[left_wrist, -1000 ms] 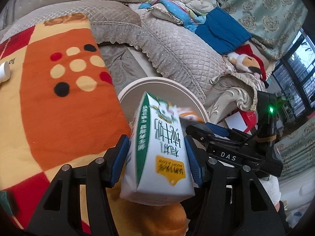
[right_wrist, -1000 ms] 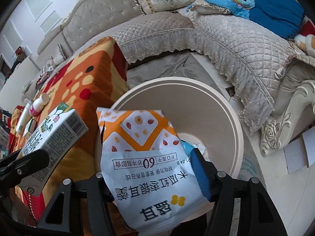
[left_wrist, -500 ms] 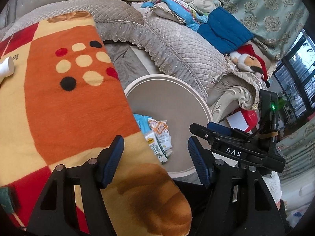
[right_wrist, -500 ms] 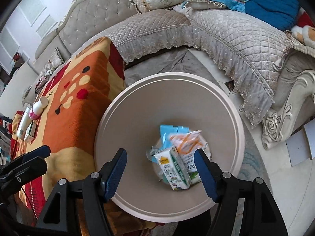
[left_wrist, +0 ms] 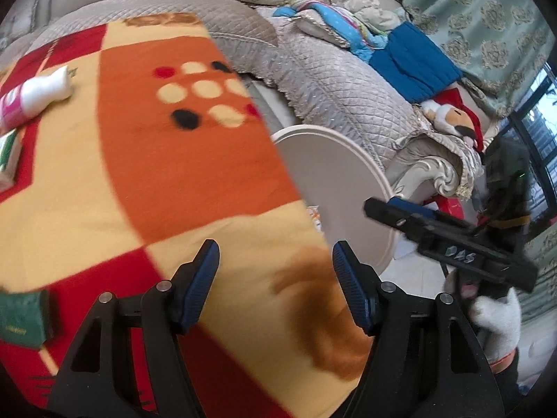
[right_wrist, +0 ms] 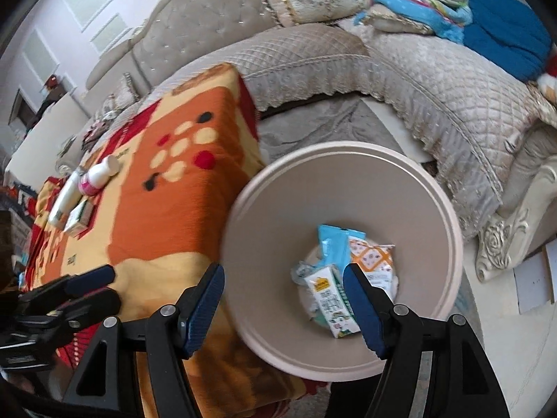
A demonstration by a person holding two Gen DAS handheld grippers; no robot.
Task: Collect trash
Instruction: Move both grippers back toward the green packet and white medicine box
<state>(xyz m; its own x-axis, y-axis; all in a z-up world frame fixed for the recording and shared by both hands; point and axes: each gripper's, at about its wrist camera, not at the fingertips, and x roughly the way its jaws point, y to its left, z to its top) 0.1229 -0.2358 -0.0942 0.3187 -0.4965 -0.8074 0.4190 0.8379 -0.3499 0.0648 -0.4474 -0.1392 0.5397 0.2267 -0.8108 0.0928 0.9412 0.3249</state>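
A round beige bin [right_wrist: 271, 209] stands on the floor beside the orange blanket-covered table [right_wrist: 167, 216]. In it lie a green-and-white milk carton [right_wrist: 330, 303], an orange-patterned pouch [right_wrist: 372, 257] and a blue packet [right_wrist: 332, 244]. My right gripper [right_wrist: 283, 278] hangs open and empty above the bin's near side. My left gripper [left_wrist: 275, 268] is open and empty over the blanket [left_wrist: 174, 160], with the bin [left_wrist: 330, 160] to its right. On the blanket rest a white bottle with a pink label [left_wrist: 34, 95], a small carton [left_wrist: 7, 160] and a green packet [left_wrist: 21, 317].
A quilted grey sofa [right_wrist: 417, 80] curves behind the bin, with cushions, a blue blanket [right_wrist: 501, 35] and a plush toy [left_wrist: 452, 118] on it. A carved sofa leg [right_wrist: 501, 244] and white papers [right_wrist: 532, 282] are on the floor right of the bin.
The left gripper let go of the milk carton and the right of the pouch; both now lie in the bin. The left gripper swung left over the blanket.
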